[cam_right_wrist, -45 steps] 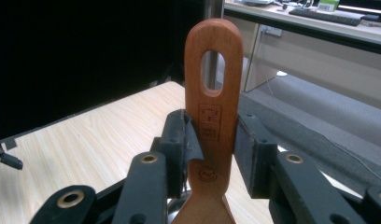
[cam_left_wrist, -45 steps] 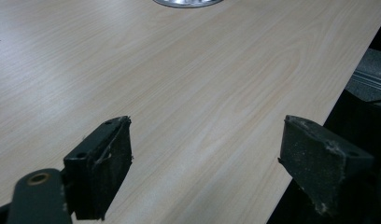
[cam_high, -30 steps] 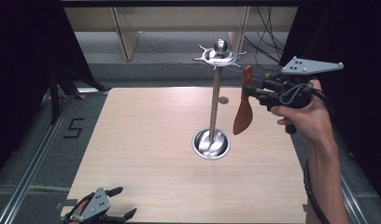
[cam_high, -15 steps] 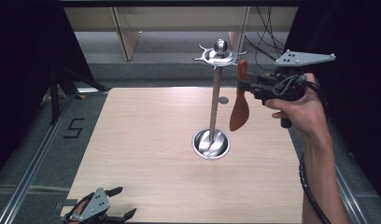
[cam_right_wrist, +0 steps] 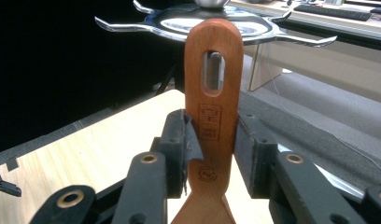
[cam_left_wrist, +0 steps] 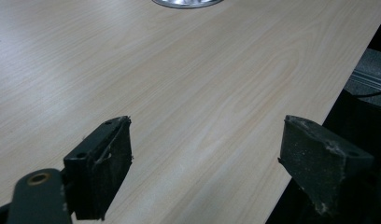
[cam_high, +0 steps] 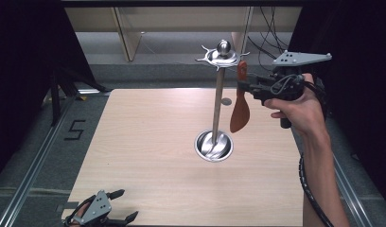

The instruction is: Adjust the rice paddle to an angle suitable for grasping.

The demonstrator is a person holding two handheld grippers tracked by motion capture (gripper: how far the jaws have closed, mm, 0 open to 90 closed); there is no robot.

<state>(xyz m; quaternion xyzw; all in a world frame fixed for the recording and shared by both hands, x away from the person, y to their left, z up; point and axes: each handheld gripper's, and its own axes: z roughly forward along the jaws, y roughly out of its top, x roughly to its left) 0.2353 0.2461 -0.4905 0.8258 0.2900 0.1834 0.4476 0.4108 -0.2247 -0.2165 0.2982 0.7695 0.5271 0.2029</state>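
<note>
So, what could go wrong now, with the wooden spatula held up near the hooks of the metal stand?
1. The slot in the brown wooden spatula is narrow, and the curved hooks of the tall chrome utensil stand are thin; the slot may miss the hook.
2. The right gripper clamps only the handle, while the blade hangs below; a knock could twist the spatula.
3. A push against the hook ring might tip the stand.

Pale wooden table point(cam_high: 148, 156); black "5" marking point(cam_high: 74, 129) on grey floor point(cam_high: 37, 156).
</note>
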